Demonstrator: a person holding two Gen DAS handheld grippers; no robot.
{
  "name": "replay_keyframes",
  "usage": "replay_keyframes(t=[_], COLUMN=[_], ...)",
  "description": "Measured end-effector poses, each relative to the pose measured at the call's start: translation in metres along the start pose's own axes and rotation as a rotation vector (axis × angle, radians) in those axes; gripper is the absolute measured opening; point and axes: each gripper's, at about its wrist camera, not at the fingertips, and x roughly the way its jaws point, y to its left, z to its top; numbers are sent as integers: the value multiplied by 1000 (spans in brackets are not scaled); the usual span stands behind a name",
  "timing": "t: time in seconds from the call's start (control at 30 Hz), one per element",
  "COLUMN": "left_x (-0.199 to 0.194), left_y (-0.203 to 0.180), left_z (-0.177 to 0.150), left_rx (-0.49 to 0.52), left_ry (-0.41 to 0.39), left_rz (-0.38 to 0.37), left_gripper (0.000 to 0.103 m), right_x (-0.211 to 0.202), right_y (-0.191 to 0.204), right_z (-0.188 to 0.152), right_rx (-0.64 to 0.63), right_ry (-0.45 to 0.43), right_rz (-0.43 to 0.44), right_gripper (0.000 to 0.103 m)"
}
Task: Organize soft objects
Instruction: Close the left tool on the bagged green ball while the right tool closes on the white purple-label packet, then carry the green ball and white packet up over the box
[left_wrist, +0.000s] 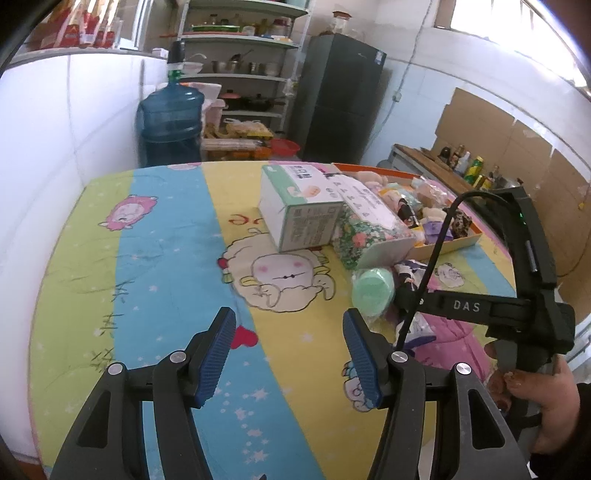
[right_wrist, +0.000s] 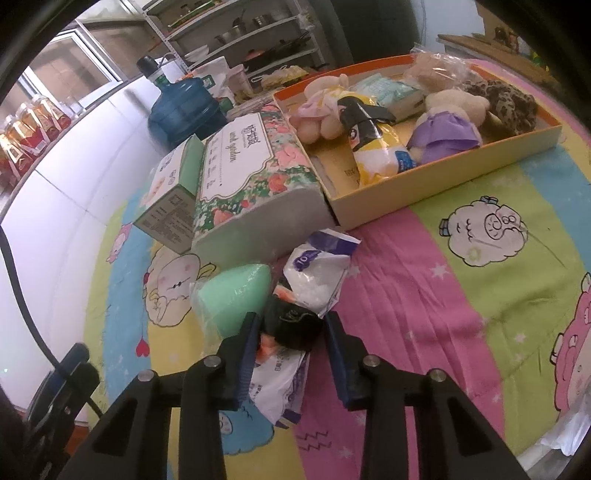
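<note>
My right gripper (right_wrist: 290, 334) has its jaws around a small black and orange soft toy (right_wrist: 291, 325) that lies on a white tissue pack (right_wrist: 277, 384); the pads sit at its sides, contact unclear. A purple-white tissue pack (right_wrist: 319, 269) and a green sponge (right_wrist: 232, 295) lie just beyond. The orange-rimmed tray (right_wrist: 443, 173) holds plush dolls (right_wrist: 323, 110), a purple-dressed bear (right_wrist: 447, 125) and a leopard pouch (right_wrist: 506, 101). My left gripper (left_wrist: 290, 350) is open and empty above the cartoon tablecloth (left_wrist: 166, 266). The green sponge (left_wrist: 373, 291) shows to its right.
A floral tissue pack (right_wrist: 251, 177) and a white-green box (right_wrist: 173, 192) lie against the tray's left side; both show in the left view, box (left_wrist: 299, 206). A water jug (left_wrist: 171, 118), shelves (left_wrist: 240, 74) and a dark fridge (left_wrist: 340, 99) stand behind the table.
</note>
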Motion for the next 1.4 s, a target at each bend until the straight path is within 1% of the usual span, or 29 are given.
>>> replay_keyframes(t=[0.1, 0.27, 0.3, 0.43, 0.6, 0.87, 0.9, 0.93, 0.97, 1.13, 1.4], left_x=[8, 26, 33, 59, 87, 110, 111, 112, 113, 111, 94], left_y=[-8, -35, -43, -60, -70, -73, -73, -73, -73, -71, -75], left_z=[5, 14, 15, 15, 16, 17, 16, 15, 15, 12, 11], left_rx=[24, 99, 124, 174, 202, 175, 174, 174, 172, 155, 152], left_ry=[5, 17, 27, 68, 110, 142, 143, 142, 144, 127, 101], left_rz=[-43, -136, -156, -203, -195, -201, -199, -195, -194, -202, -210], left_gripper=[62, 62, 62, 63, 63, 62, 58, 49, 48, 45, 44], right_x=[-15, -46, -51, -67, -79, -79, -79, -79, -78, -75, -78], right_y=[-6, -14, -16, -25, -43, -54, -55, -56, -55, -54, -53], right_z=[-2, -1, 0, -2, -3, -4, -4, -4, -4, -3, -2], right_rx=[0, -15, -17, -23, 2, 10, 9, 7, 3, -10, -21], right_ry=[-21, -82, -93, -121, -131, -123, -121, -118, -115, -107, -114], right_rz=[12, -4, -10, -35, -52, -68, -68, -68, -67, -65, -64], right_gripper=[36, 36, 36, 36, 36, 36, 36, 36, 36, 36, 36])
